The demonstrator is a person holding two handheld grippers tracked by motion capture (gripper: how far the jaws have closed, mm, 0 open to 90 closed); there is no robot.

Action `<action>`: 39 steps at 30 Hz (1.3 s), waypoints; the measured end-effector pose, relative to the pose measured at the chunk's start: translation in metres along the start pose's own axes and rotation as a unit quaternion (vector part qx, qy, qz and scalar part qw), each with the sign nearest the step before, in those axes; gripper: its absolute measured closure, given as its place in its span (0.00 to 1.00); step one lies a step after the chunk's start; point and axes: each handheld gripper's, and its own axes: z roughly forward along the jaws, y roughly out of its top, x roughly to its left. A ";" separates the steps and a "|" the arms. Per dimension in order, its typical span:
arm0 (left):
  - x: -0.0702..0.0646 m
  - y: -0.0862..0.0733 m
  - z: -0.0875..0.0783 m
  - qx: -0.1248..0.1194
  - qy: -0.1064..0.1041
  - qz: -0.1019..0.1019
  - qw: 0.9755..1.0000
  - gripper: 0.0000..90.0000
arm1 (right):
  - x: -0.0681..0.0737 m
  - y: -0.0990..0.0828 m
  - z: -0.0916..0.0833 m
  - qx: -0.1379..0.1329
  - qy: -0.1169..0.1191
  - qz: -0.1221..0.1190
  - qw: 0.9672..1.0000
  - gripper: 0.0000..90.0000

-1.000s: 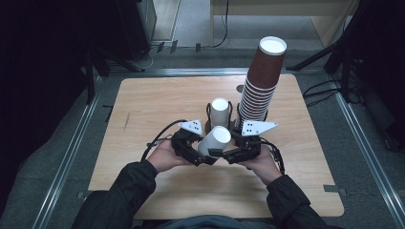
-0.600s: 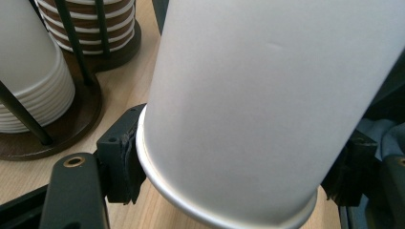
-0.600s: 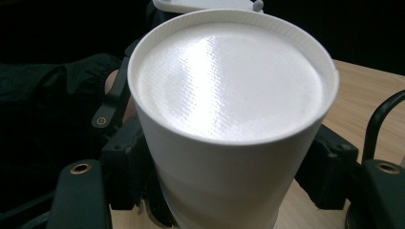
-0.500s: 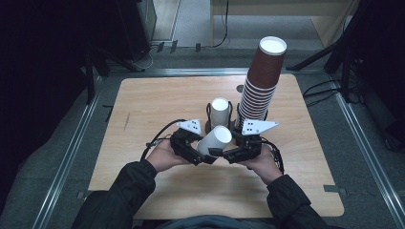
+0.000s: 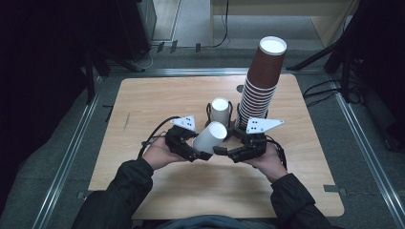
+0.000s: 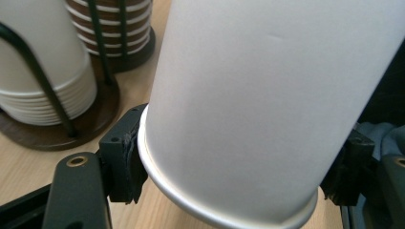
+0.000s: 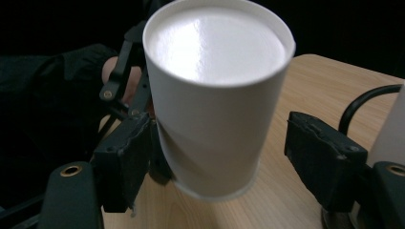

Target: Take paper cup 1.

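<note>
White paper cup (image 5: 210,138): plain, unprinted, smooth matte wall, rolled rim, tapered cylinder; no readable writing. It is held tilted above the wooden table (image 5: 143,109), just in front of the wire holder with white cups (image 5: 220,110) and the brown ribbed cup stack (image 5: 260,81). Left gripper (image 5: 206,153) clamps the rim end, jaws having just closed further. Right gripper (image 5: 220,150) jaws stand apart around the cup, one pad clear, just opening

The person wears dark long sleeves (image 5: 119,191). The left gripper (image 5: 203,153) and the right gripper (image 5: 220,151) are black, with blocky pads, brass-ringed screw holes in the jaw arms, looping black cables, and grey three-cornered plates dotted black.
</note>
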 end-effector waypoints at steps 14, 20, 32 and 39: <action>0.001 0.002 -0.014 0.044 0.046 0.021 0.998 0.28 | -0.001 -0.002 -0.011 0.090 -0.025 -0.016 0.995 0.28; 0.002 0.005 -0.014 0.085 0.071 0.034 0.993 0.28 | -0.001 -0.006 -0.012 0.121 -0.035 -0.026 0.992 0.28; 0.007 0.004 0.006 0.153 0.063 0.051 0.985 0.29 | -0.003 -0.009 -0.011 0.138 -0.038 -0.028 0.989 0.28; 0.004 0.003 0.023 0.181 0.050 0.057 0.980 0.29 | -0.002 -0.009 -0.008 0.141 -0.031 -0.031 0.989 0.28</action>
